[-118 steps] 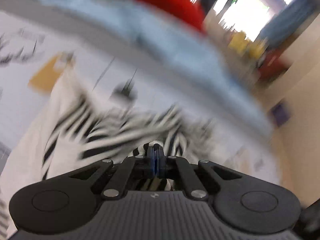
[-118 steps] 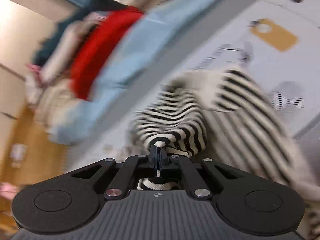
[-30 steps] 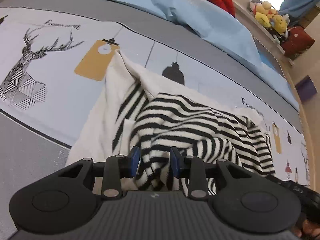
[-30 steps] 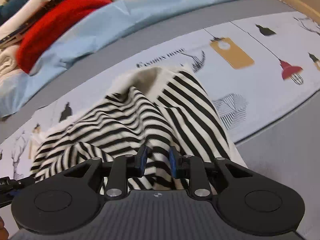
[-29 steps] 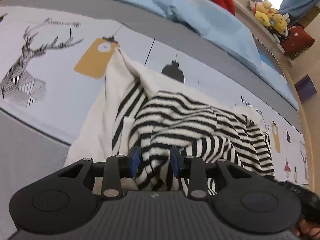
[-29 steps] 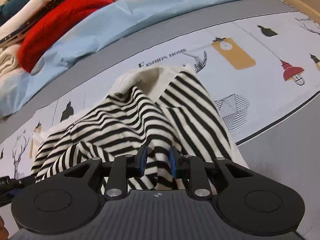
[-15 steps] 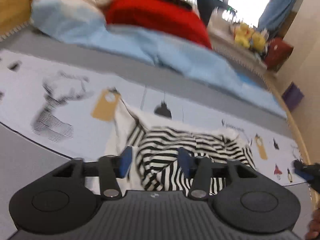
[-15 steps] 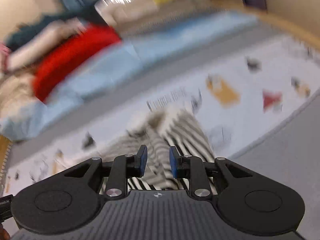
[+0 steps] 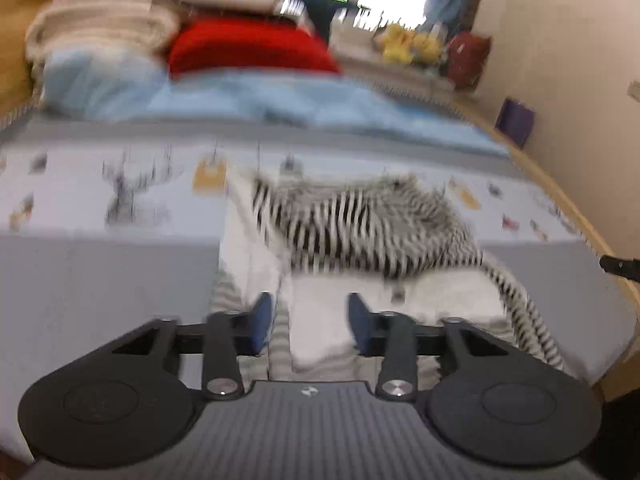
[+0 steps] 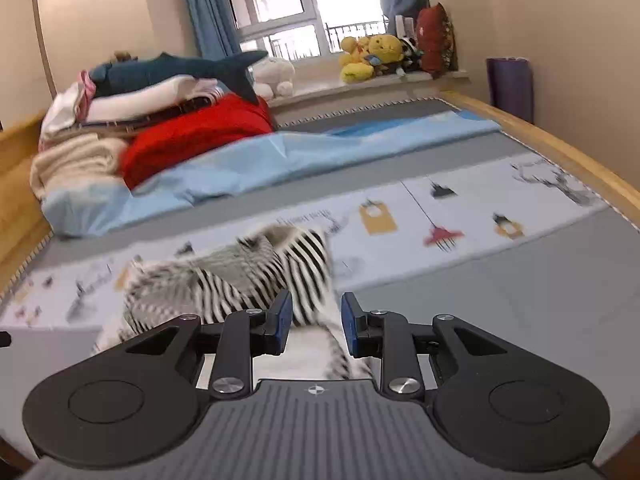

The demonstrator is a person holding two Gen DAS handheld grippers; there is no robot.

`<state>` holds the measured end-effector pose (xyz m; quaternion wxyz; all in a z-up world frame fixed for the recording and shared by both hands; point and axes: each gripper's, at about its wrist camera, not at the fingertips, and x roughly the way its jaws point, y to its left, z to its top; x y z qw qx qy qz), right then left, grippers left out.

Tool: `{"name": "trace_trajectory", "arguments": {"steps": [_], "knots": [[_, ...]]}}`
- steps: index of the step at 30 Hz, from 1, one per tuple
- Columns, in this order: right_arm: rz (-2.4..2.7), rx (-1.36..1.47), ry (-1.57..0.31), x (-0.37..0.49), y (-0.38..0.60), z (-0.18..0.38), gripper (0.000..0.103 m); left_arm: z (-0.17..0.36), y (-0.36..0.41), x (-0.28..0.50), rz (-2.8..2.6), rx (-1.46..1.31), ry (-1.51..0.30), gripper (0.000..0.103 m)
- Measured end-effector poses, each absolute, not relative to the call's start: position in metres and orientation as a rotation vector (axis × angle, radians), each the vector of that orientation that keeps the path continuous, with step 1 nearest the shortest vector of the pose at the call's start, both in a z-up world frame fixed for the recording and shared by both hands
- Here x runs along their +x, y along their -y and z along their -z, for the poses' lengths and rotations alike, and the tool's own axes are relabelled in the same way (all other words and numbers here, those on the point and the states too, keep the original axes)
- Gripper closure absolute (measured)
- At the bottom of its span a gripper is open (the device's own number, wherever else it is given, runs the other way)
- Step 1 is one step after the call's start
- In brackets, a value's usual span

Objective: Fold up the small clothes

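Both views are smeared, so the striped garment (image 9: 360,232) reads as a blur of black and white bars and its folds are hard to make out. It lies on the bed's printed sheet (image 10: 480,216), bunched up, with a plain white part (image 9: 332,312) spread toward the camera. That near end is cut off behind the left tongs (image 9: 307,322). In the right wrist view the striped garment (image 10: 248,276) sits left of centre, its near edge hidden behind the right tongs (image 10: 311,322).

Left tongs: blue pads set wide apart, holding nothing, white cloth showing in the gap between them. Right tongs: the same, pads parted and empty, a striped strip and white cloth visible between them. Two tongs, both released.

Room to move: to the right of the garment in the right view, bare grey bedding (image 10: 520,300) runs out to the wooden bed frame (image 10: 560,152). Left of the garment in the left view there is plain grey bedding too. Beyond the garment lies one light blue sheet (image 10: 280,160), then one red blanket (image 10: 192,136) beside a stack of folded pale linens, exact count unclear. One shark plush (image 10: 180,68) tops the stack. Yellow plush toys (image 10: 368,56) crowd the windowsill, too tangled to count
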<state>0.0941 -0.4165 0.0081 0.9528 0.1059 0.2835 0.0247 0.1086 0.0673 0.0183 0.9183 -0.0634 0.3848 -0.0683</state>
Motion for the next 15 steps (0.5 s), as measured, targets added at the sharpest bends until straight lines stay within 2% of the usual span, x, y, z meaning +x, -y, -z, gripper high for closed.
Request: {"name": "trace_trajectory", "arguments": {"steps": [1, 10, 15], "knots": [[-0.043, 0.218, -0.61, 0.092, 0.419, 0.001, 0.075, -0.012, -0.067, 0.106, 0.155, -0.149, -0.797, 0.078], [-0.004, 0.287, -0.754, 0.099, 0.428, 0.041, 0.077, 0.023, -0.092, 0.116, 0.097, -0.318, -0.938, 0.078], [-0.005, 0.317, -0.869, 0.11, 0.432, 0.064, 0.077, 0.054, -0.117, 0.13, -0.037, -0.442, -1.112, 0.078]]}}
